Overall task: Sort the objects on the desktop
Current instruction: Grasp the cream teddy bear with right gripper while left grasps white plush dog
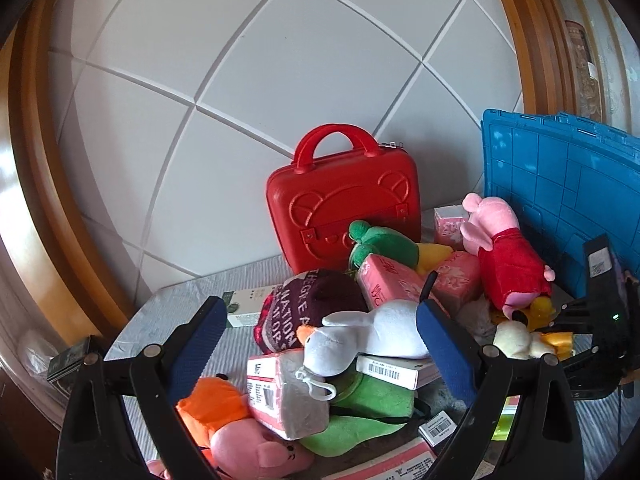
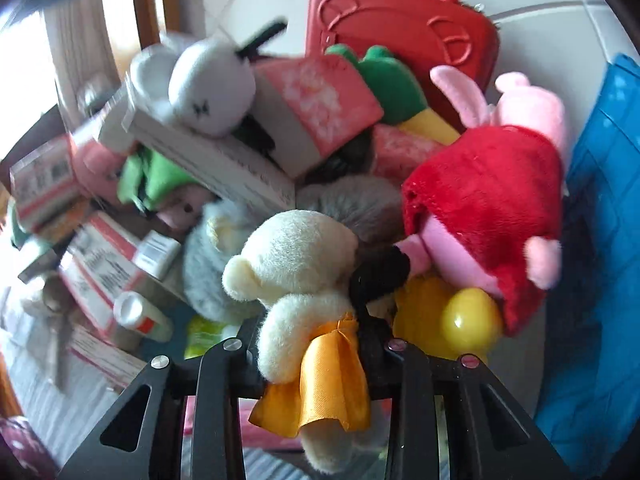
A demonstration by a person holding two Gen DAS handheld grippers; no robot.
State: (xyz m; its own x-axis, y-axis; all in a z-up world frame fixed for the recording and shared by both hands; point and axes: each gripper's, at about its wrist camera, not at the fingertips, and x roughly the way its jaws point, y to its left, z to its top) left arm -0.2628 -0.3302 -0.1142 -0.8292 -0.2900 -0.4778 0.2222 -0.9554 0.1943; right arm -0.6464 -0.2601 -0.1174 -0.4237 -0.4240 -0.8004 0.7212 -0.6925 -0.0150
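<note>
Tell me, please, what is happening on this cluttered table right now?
A person with a gripper in each hand is sorting a heap of plush toys and small boxes. The right gripper is shut on a cream teddy bear in an orange skirt, at the heap's edge beside the pink pig plush in red. The left gripper is open, its blue fingers either side of a white goose plush lying on top. A red case and blue crate stand behind.

Cream teddy bear clamped, red case behind
</note>
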